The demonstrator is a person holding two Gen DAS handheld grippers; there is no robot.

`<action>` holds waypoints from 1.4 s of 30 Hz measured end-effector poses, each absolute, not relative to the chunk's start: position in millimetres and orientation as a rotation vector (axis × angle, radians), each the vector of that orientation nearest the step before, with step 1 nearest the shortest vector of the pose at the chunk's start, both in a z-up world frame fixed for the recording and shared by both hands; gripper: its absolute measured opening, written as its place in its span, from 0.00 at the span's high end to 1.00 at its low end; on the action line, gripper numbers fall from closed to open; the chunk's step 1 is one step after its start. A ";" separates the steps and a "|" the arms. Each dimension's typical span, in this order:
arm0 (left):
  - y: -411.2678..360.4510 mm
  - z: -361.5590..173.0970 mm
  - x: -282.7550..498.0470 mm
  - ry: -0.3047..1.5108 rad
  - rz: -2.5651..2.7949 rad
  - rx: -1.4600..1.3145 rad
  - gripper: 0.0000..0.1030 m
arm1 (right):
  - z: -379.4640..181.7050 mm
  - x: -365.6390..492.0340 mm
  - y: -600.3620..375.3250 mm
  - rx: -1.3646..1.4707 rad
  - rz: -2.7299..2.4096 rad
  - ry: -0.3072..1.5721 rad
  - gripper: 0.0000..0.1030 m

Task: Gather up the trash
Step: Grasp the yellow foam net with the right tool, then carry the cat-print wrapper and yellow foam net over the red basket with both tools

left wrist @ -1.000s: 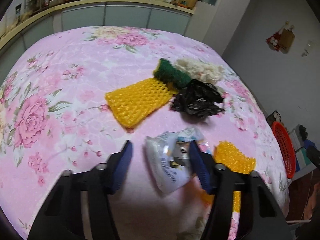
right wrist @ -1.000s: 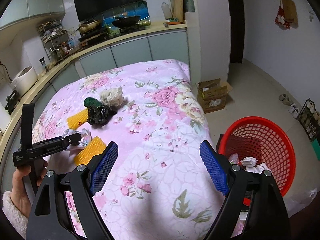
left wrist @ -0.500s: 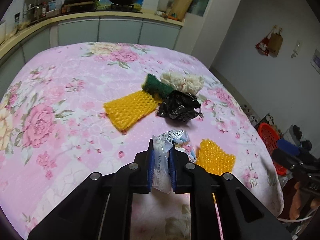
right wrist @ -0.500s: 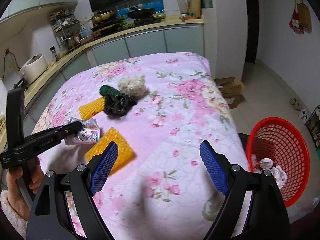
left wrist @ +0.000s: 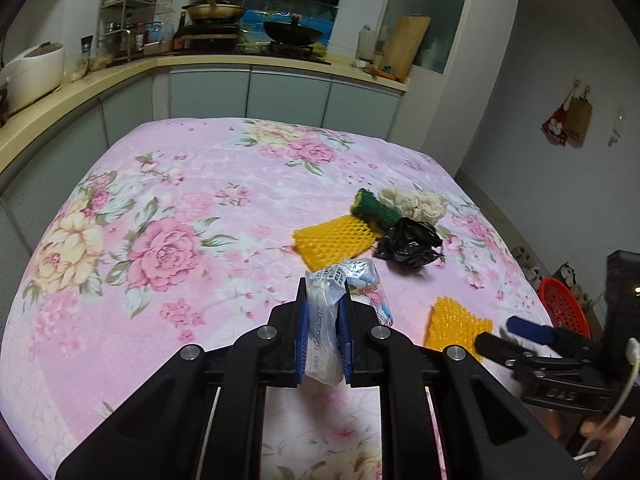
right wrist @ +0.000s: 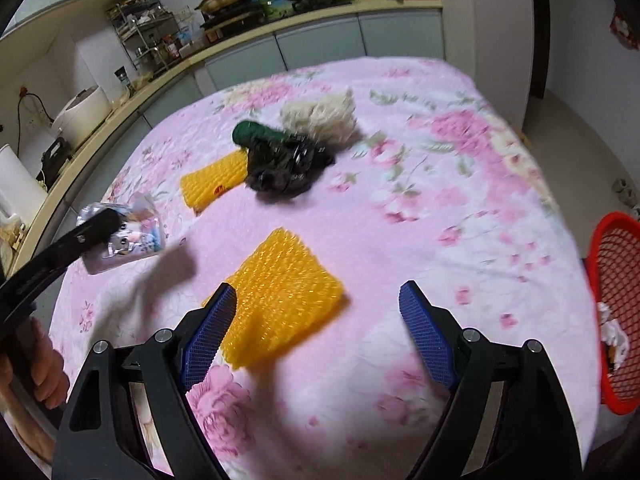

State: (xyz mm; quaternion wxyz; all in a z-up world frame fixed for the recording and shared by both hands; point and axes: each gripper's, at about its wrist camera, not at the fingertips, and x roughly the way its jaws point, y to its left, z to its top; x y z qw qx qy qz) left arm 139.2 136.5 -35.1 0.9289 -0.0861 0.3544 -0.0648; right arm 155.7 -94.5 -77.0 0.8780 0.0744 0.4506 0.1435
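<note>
My left gripper (left wrist: pixel 324 312) is shut on a crumpled printed plastic wrapper (left wrist: pixel 352 280) and holds it just above the pink floral cloth; from the right wrist it shows at the left (right wrist: pixel 96 224) with the wrapper (right wrist: pixel 136 236). My right gripper (right wrist: pixel 316 308) hangs low over a yellow foam net (right wrist: pixel 280 292). Its jaws are wide and closing, the net lies between them near the left pad, and neither pad presses on it. Farther back lie a second yellow net (right wrist: pixel 212 180), a green roll (right wrist: pixel 256 134), a black bag (right wrist: pixel 288 164) and a cream wad (right wrist: pixel 320 114).
A red mesh basket (right wrist: pixel 616 320) with some trash in it stands on the floor past the table's right edge. A kitchen counter (left wrist: pixel 200 64) with pots and a rice cooker runs behind and to the left of the table. A person's hand grips each handle.
The left jaws shut on the wrapper and lifted it off the cloth. The right gripper swung left and down, away from the basket side, to hang over the near yellow net.
</note>
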 end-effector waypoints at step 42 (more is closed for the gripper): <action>116.4 -16.6 127.1 0.683 -0.106 -0.143 0.88 | -19.8 141.4 -114.3 0.079 0.251 0.729 0.85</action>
